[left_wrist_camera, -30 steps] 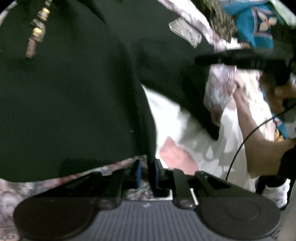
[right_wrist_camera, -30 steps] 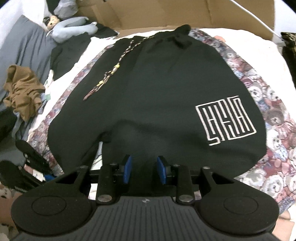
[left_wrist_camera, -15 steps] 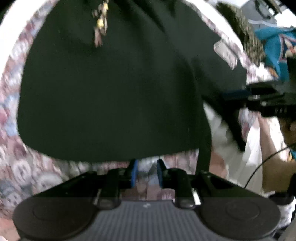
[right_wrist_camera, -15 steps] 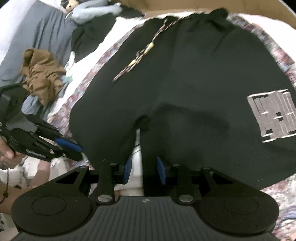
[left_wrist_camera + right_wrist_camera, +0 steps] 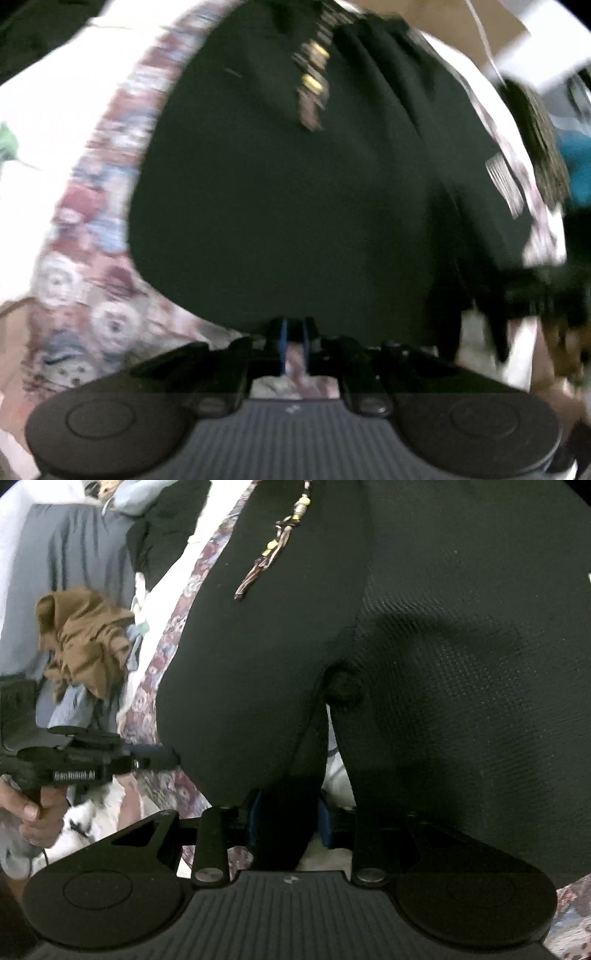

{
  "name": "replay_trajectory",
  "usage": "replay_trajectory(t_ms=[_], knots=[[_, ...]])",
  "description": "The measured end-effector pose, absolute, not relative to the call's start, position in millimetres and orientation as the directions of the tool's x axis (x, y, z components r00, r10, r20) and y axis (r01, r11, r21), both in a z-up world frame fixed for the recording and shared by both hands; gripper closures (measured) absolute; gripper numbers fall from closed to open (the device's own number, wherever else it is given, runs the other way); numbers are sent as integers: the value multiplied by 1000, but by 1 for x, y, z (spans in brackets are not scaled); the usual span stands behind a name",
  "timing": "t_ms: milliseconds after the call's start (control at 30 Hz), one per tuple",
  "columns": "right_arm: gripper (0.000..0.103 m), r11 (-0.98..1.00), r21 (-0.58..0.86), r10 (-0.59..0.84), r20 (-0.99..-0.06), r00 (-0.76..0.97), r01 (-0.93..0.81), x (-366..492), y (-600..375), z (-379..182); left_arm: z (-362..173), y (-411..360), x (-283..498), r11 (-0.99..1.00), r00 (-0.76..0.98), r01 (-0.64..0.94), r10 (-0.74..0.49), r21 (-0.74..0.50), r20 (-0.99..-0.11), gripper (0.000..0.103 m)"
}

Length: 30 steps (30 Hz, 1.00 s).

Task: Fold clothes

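Left gripper: you are nipping the black shorts' hem just ahead, fingers nearly together.
Right gripper: you are clamping the inner leg fabric, readying the fold.

A teddy-bear print blanket covers the bed, grey bedding and cardboard beyond.

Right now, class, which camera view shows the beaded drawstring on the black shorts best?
The right wrist view: the beaded drawstring lies sharp on the black shorts, beads distinct. The left wrist view shows it motion-blurred into streaks.
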State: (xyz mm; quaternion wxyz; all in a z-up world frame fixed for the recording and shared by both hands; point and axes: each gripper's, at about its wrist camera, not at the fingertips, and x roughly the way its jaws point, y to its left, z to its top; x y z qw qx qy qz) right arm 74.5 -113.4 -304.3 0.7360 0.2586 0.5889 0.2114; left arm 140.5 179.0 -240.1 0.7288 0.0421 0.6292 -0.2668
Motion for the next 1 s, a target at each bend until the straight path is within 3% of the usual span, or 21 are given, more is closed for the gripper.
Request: replay_trajectory(t_ms=[33, 67, 167, 400, 500, 567, 733, 800, 833, 1000], knots=[[94, 779, 626, 614, -760, 214, -13, 75, -112, -304, -238, 183, 144, 870, 97, 418, -328, -260, -940, 94], [98, 782, 623, 613, -761, 211, -20, 75, -111, -304, -235, 189, 150, 886, 130, 397, -313, -240, -941, 94], [101, 791, 608, 607, -769, 201, -64, 72, -105, -300, -222, 217, 175, 930, 221, 309, -275, -200, -936, 91], [100, 798, 599, 601, -780, 175, -67, 72, -105, -300, -231, 284, 195, 996, 315, 83, -1, 27, -949, 90], [93, 814, 570, 581, -795, 173, -115, 71, -104, -292, -240, 311, 198, 999, 260, -29, 51, 45, -964, 88], [80, 815, 565, 579, -796, 176, -125, 69, -107, -287, -245, 321, 197, 997, 221, -76, 44, 28, -974, 87], [78, 817, 556, 577, -788, 213, -154, 70, -121, -272, -242, 321, 198, 999, 222, -27, 49, 44, -974, 80], [72, 848, 486, 529, -804, 271, -213, 66, -128, -258, -239, 323, 199, 999, 227, -8, 36, 35, -973, 76], [64, 864, 448, 500, -812, 300, -229, 64, -133, -251, -238, 325, 200, 999, 230, -2, 44, 45, -972, 75], [64, 896, 413, 443, -808, 389, -164, 62, -165, -238, -233, 340, 206, 998, 227, -48, 58, 48, -972, 73]])
